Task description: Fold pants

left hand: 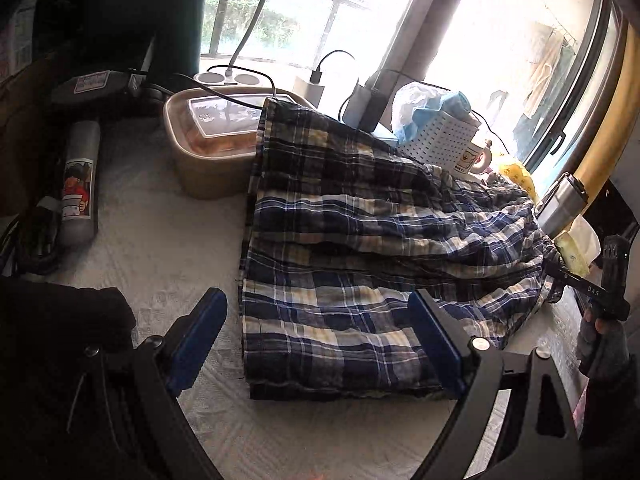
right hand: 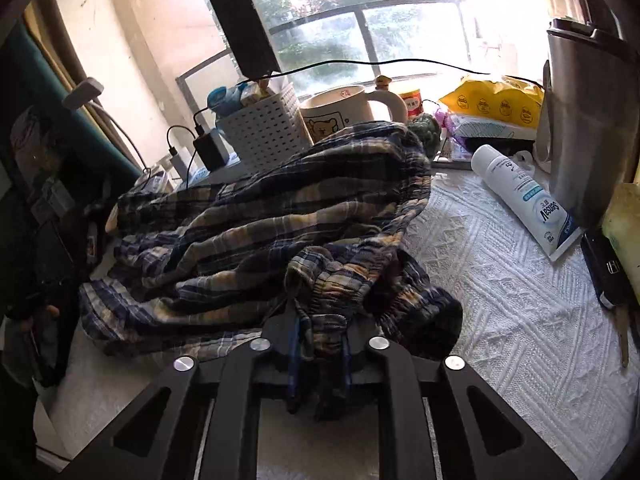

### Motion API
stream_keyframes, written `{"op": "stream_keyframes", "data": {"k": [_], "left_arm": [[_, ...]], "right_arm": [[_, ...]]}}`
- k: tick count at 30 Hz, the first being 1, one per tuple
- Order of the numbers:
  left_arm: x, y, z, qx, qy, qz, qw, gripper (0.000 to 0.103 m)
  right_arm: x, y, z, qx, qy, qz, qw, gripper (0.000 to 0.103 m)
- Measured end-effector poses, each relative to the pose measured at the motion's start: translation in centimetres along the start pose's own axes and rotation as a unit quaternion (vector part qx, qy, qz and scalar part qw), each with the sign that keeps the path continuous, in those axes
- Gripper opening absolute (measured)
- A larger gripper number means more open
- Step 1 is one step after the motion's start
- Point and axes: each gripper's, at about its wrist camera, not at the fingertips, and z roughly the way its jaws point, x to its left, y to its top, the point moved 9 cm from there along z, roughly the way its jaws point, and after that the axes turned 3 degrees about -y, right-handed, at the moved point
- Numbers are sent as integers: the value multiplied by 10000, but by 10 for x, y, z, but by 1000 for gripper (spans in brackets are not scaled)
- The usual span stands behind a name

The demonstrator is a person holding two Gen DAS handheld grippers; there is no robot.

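Blue, white and tan plaid pants (left hand: 360,240) lie on the white textured tablecloth (left hand: 152,240), folded flat at the near left end and rumpled toward the right. My left gripper (left hand: 320,340) is open, its blue pads (left hand: 200,336) wide apart over the near folded edge and clear of the cloth. In the right wrist view the pants (right hand: 260,220) pile up at the centre. My right gripper (right hand: 320,344) is shut on a bunched piece of the plaid fabric at the near right end. A hand (left hand: 600,344) holds that tool at the far right of the left wrist view.
A lidded food container (left hand: 208,136) and a grey can (left hand: 80,184) stand left of the pants. Behind them are a white basket (right hand: 264,132), a mug (right hand: 340,112) and charger cables. A white tube (right hand: 524,200), a steel tumbler (right hand: 584,120) and a car key (right hand: 608,272) lie to the right.
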Motion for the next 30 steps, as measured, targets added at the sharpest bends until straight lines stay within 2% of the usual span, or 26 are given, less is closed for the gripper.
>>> {"op": "stream_keyframes", "data": {"k": [6,12,15,18,22,24,25,26,30], "left_arm": [[-5,-2,4,131,27,147,9998,91],[-14,-1,6,244,16,322,9992,91],[-20,-8,17,434,-32,375,9983,91],[-27,-19,27,613,-50,443,9971,91],[-30,-32,36,745,-197,225,9968,91],[-34,-36,39,806,-222,208,9963,91],[-35,-37,40,832,-210,193,9961,91],[-36,-37,40,801,-184,191,9964,91],[-40,-39,39,849,-287,-17,9960,89]], "right_arm": [[-5,-13,-28,42,150,-42,9999,12],[-36,-37,-65,81,-153,-46,9998,11],[-54,-63,-66,370,-348,3,9987,11],[-59,-74,-69,322,-381,137,9987,12],[-57,-72,-76,206,-469,114,9986,31],[-58,-68,-81,160,-486,140,9986,49],[-59,-66,-84,118,-522,157,9984,69],[-61,-64,-89,49,-564,193,9982,84],[-69,-58,-104,-165,-506,444,9976,86]]}}
